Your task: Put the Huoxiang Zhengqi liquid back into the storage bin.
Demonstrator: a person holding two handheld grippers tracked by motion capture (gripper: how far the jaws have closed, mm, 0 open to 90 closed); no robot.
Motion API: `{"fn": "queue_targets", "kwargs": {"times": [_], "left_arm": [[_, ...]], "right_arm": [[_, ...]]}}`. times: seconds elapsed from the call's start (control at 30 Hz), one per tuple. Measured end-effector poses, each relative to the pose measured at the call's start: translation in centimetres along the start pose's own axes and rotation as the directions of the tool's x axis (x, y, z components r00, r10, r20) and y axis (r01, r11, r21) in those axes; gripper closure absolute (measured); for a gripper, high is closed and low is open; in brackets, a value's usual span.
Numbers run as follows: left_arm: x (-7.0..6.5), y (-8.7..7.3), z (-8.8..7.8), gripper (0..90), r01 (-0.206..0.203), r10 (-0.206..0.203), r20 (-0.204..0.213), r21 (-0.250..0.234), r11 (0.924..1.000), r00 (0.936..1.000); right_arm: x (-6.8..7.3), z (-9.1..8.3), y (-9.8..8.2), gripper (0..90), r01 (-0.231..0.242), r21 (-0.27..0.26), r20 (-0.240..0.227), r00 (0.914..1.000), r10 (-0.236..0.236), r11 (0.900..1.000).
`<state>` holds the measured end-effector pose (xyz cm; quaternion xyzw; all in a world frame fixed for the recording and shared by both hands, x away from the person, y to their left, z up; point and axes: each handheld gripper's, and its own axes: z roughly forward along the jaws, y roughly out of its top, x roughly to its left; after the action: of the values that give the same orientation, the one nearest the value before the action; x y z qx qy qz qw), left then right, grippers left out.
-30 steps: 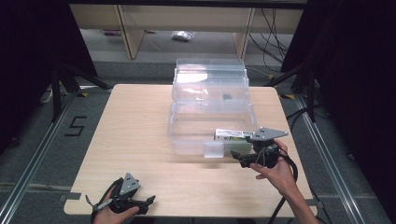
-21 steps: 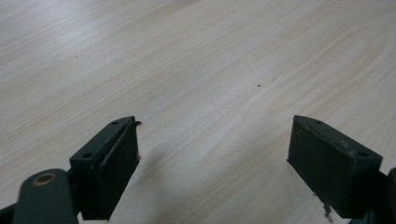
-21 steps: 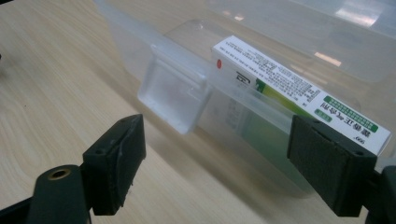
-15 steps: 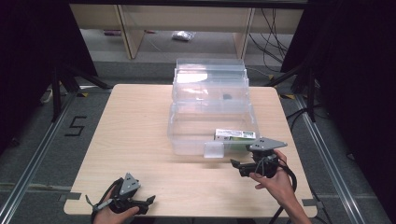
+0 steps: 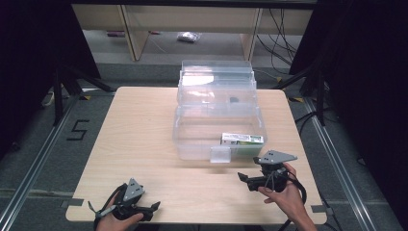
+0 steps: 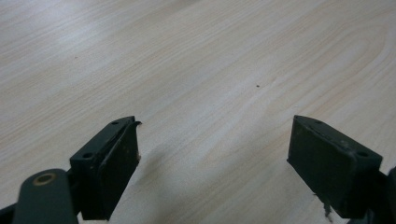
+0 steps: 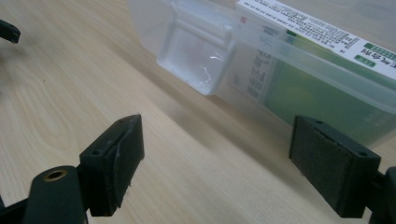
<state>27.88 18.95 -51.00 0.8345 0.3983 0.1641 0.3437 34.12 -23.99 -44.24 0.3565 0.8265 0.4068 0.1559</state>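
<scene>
now, your right gripper (image 5: 246, 179) sits on the table (image 5: 139, 125) just in front of the clear plastic box (image 5: 192, 139), near its front right corner, jaws spread wide with nothing between them. in the right gripper view the same right gripper (image 7: 215, 168) looks past its open jaws at the box's front wall (image 7: 299, 79) and the clear latch tab (image 7: 196, 51) hanging off it; the jaws are close to the box but not touching it. the green and white carton (image 5: 242, 139) lies flat inside the box, against the front wall at its right end; its printed white face (image 7: 317, 32) reads through the plastic. the box's lid (image 5: 216, 82) stands open behind it. your left gripper (image 5: 155, 208) rests well apart from the box, off toward the table's near left edge, jaws also wide apart and empty. in the left gripper view, the left gripper (image 6: 215, 154) has bare wood grain between its pads.
</scene>
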Motion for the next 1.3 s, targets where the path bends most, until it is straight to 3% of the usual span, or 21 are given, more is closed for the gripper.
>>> {"fn": "queue_targets", "kwargs": {"times": [0.1,0.2,0.3,0.43,0.47,0.53,0.57,0.7,0.93,0.97,1.03,1.07,1.1,1.13,1.17,1.2,1.23,1.27,1.3], "left_arm": [[0.0,0.0,0.0,15.7,0.001,-0.001,0.001,-0.008,1.0,1.0],[0.0,0.0,0.0,15.7,0.0,0.0,0.0,-0.008,1.0,1.0],[0.0,0.0,0.0,15.7,-0.001,0.001,0.0,-0.009,1.0,1.0],[0.0,0.0,-0.1,15.8,-0.009,0.009,0.0,0.006,0.9999,1.0],[0.0,0.0,-0.1,15.7,-0.008,0.008,-0.001,0.003,1.0,1.0],[0.0,0.0,-0.1,15.7,-0.008,0.008,0.002,-0.003,1.0,1.0],[0.1,0.0,-0.1,15.7,-0.009,0.009,0.001,-0.003,1.0,1.0],[0.0,0.0,-0.1,15.7,-0.005,0.005,-0.001,0.002,1.0,1.0],[-0.1,0.0,-0.2,15.7,-0.004,0.004,0.003,0.002,1.0,1.0],[0.0,0.0,-0.1,15.7,-0.005,0.005,-0.001,0.001,1.0,1.0],[-0.1,0.0,-0.1,15.7,-0.005,0.005,0.003,0.002,1.0,1.0],[0.0,0.0,-0.1,15.7,-0.006,0.006,-0.004,0.001,1.0,1.0],[0.0,0.0,-0.1,15.7,-0.006,0.006,-0.005,0.001,1.0,1.0],[0.0,0.1,-0.1,15.7,-0.014,0.014,-0.005,0.001,0.9999,0.9999],[0.0,0.0,-0.1,15.7,-0.008,0.008,-0.003,-0.009,0.9999,1.0],[0.0,0.0,-0.1,15.7,-0.01,0.01,-0.003,-0.009,0.9999,0.9999],[0.0,0.0,-0.1,15.7,-0.01,0.01,-0.003,-0.009,0.9999,0.9999],[0.0,0.0,-0.1,15.7,-0.01,0.01,-0.004,-0.008,0.9999,0.9999],[0.0,0.0,-0.1,15.7,-0.009,0.009,-0.003,-0.009,0.9999,1.0]], "right_arm": [[0.4,-0.1,-0.3,18.7,-0.024,0.003,-0.006,0.9997,0.024,1.0],[0.3,-0.1,-0.6,18.1,0.001,-0.004,-0.015,0.9999,-0.001,1.0],[0.8,-0.2,-1.0,17.1,-0.04,0.01,-0.023,0.9989,0.04,0.999],[0.8,-0.1,-1.5,16.0,-0.023,0.002,-0.022,0.9995,0.023,1.0],[1.0,-0.1,-1.7,16.0,-0.046,0.011,-0.027,0.9986,0.046,0.999],[0.9,-0.1,-1.9,16.0,-0.013,0.003,-0.039,0.9992,0.013,1.0],[1.1,-0.2,-2.0,15.9,-0.036,0.008,-0.033,0.9988,0.036,0.999],[1.0,-0.1,-2.5,15.9,-0.009,0.013,-0.047,0.9989,0.01,1.0],[1.5,-0.2,-3.4,16.0,-0.056,0.036,-0.027,0.998,0.057,0.998],[1.3,-0.1,-3.5,16.0,-0.026,0.035,-0.028,0.9992,0.027,0.999],[1.6,-0.1,-3.9,16.0,-0.056,0.058,-0.029,0.9979,0.058,0.997],[1.5,0.0,-4.0,16.1,-0.035,0.051,-0.036,0.9987,0.037,0.998],[1.8,-0.1,-4.1,16.2,-0.068,0.065,-0.027,0.9972,0.07,0.996],[1.6,0.0,-4.2,16.2,-0.042,0.062,-0.024,0.9988,0.043,0.997],[1.8,-0.1,-4.3,16.2,-0.068,0.07,-0.025,0.9973,0.07,0.995],[1.6,-0.1,-4.4,16.2,-0.041,0.063,-0.021,0.9989,0.043,0.997],[1.7,-0.2,-4.5,16.2,-0.047,0.066,-0.024,0.9985,0.049,0.997],[2.0,-0.3,-4.7,16.1,-0.085,0.077,-0.023,0.9959,0.087,0.993],[1.7,-0.3,-4.8,16.1,-0.058,0.074,-0.022,0.998,0.06,0.996]]}}
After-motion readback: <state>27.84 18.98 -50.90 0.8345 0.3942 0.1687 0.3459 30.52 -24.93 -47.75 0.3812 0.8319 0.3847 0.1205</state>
